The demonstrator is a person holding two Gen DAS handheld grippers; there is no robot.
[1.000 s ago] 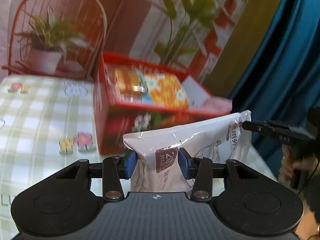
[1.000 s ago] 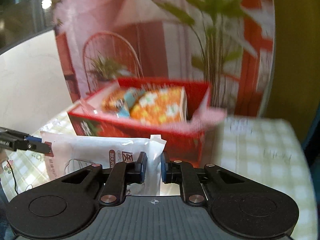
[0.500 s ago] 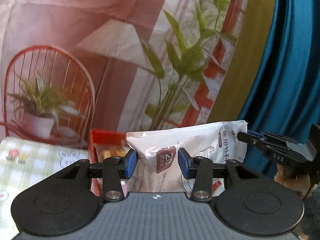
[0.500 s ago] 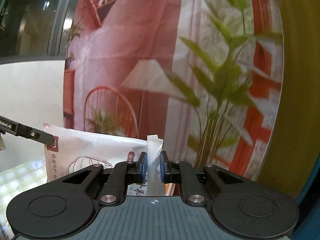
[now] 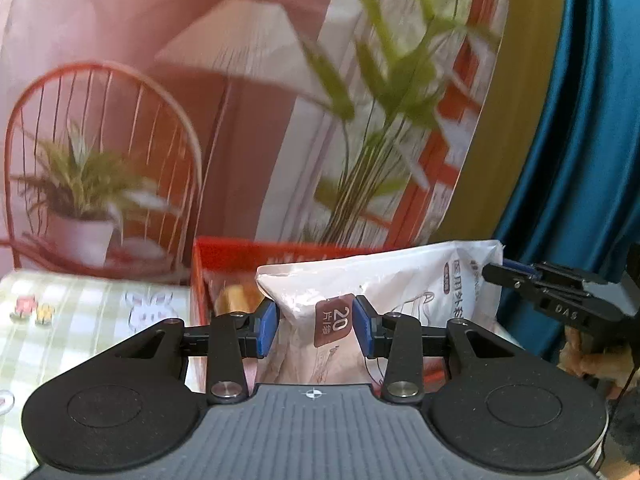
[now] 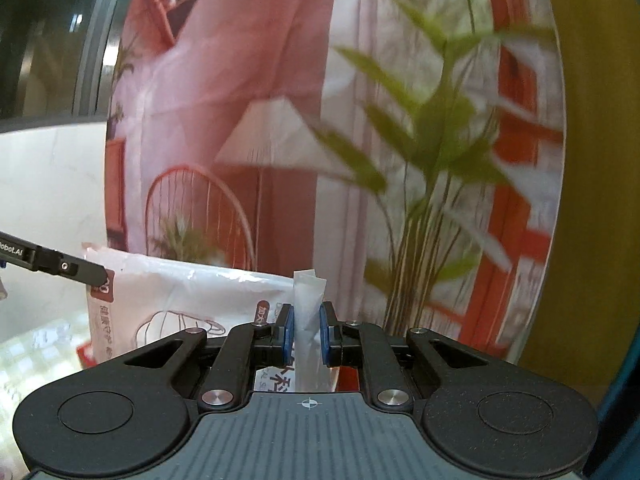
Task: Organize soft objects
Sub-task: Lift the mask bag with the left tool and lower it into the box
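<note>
White plastic pack: one soft packet with brown labels and printed characters, held in the air between two grippers, in front of the red box.
Left gripper: one; blue pads pinch the pack's near end at a brown label reading 20, and the jaws are closing on it. In the right wrist view its tip meets the pack's far corner.
Right gripper: one; jaws nearly together, clamped on the pack's thin folded edge. In the left wrist view its black fingers reach the pack's other end.
Hand: one, partly seen at the right border behind the right gripper; cut off by the frame.
Red box: one, open-topped, standing on the table just behind the pack, which hides most of it. Contents: an orange blur, not identifiable.
Tablecloth: one, green-and-white check with small flower and rabbit prints; only the left part shows.
Backdrop: one printed sheet showing a lamp, a wire chair and two potted plants; blurred.
Blue curtain: one, far right, beside a mustard-yellow strip.
</note>
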